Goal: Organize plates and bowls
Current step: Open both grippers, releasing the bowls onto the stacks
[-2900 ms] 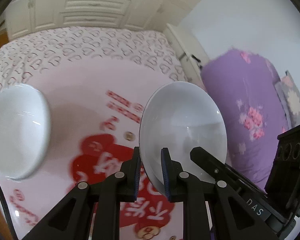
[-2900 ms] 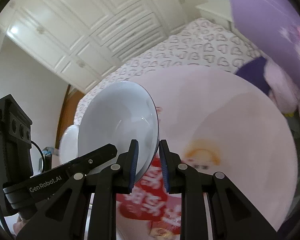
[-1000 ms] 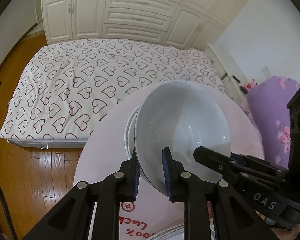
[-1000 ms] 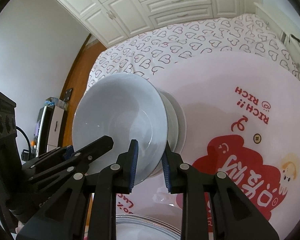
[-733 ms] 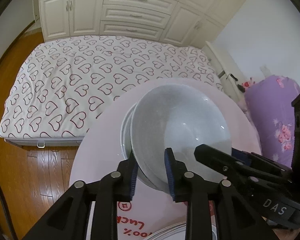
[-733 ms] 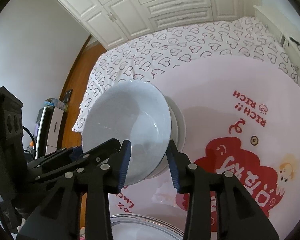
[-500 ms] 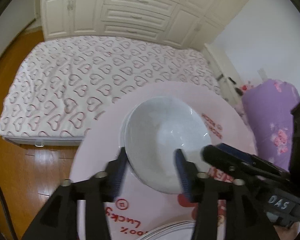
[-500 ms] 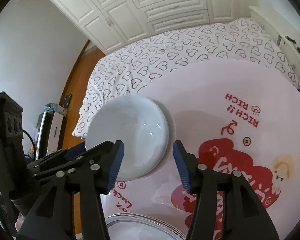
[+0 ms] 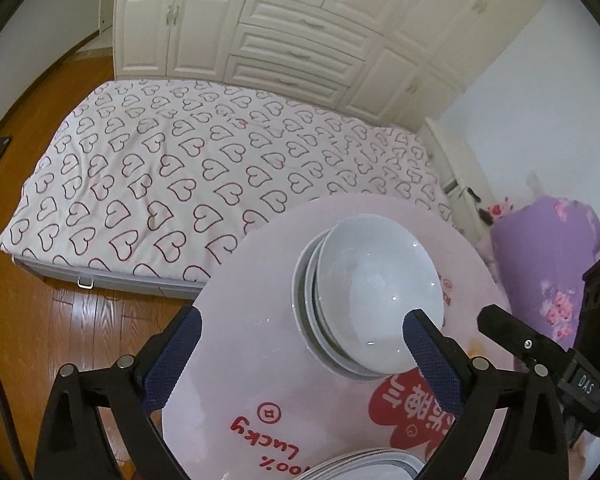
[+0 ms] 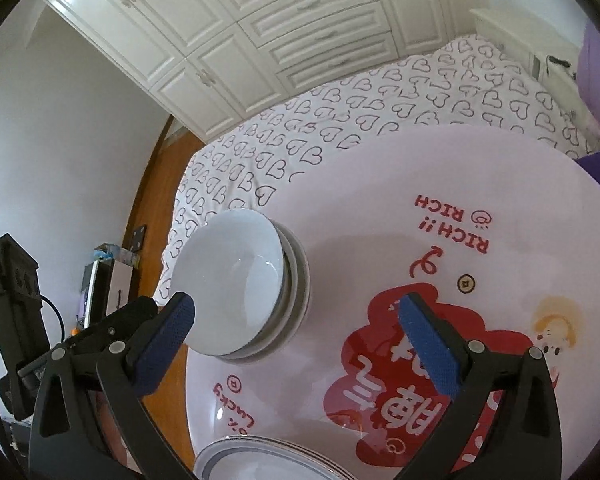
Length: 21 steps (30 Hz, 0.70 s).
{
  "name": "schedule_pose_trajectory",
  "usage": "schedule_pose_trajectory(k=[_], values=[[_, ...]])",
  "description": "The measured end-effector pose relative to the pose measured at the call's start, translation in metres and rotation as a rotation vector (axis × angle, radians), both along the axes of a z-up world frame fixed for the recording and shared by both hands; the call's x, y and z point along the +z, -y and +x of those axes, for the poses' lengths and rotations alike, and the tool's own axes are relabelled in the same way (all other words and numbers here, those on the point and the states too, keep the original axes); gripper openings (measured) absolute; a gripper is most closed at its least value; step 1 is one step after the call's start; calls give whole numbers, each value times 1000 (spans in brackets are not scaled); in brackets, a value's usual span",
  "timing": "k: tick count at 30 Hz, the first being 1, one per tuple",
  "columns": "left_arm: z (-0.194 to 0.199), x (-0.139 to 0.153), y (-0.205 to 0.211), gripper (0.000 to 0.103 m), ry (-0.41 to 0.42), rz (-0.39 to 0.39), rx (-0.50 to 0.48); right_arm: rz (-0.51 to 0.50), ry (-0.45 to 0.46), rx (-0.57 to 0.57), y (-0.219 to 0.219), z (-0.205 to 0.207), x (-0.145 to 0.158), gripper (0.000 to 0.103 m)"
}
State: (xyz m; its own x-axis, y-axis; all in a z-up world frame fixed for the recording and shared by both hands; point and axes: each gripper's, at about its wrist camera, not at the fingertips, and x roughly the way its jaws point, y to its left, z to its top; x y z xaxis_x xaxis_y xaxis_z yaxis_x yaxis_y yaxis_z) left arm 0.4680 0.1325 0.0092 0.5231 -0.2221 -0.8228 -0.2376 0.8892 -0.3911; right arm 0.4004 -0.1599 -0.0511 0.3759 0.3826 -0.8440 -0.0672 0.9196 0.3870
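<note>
We find the stack of bowls (image 9: 370, 296) resting on the round pink desk (image 9: 252, 344), toward its far left part, with the top bowl nested in those beneath and leaning slightly off centre. We judge the stacking step complete and the release under way. A stack of plates (image 10: 260, 462) sits at the near edge of the desk. The next move, in our judgement, calls for drawing both tools clear without nudging the top bowl, then turning to any dishes left unsorted.

The left gripper (image 9: 302, 346) hovers over the desk just short of the bowls, fingers spread wide and holding nothing. The right gripper (image 10: 296, 322) hovers likewise, fingers spread wide and empty, one pad close by the bowls' rim.
</note>
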Motion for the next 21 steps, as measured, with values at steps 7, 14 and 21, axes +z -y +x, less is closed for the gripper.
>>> schedule_pose_trajectory(k=[7, 14, 21], values=[[4, -8, 0, 99, -19, -22, -6, -48, 48, 5, 4, -7, 8, 103], [16, -17, 2, 99, -21, -54, -23, -65, 70, 19, 8, -10, 10, 103], [23, -28, 1, 99, -36, -76, -13, -50, 39, 30, 7, -4, -1, 103]])
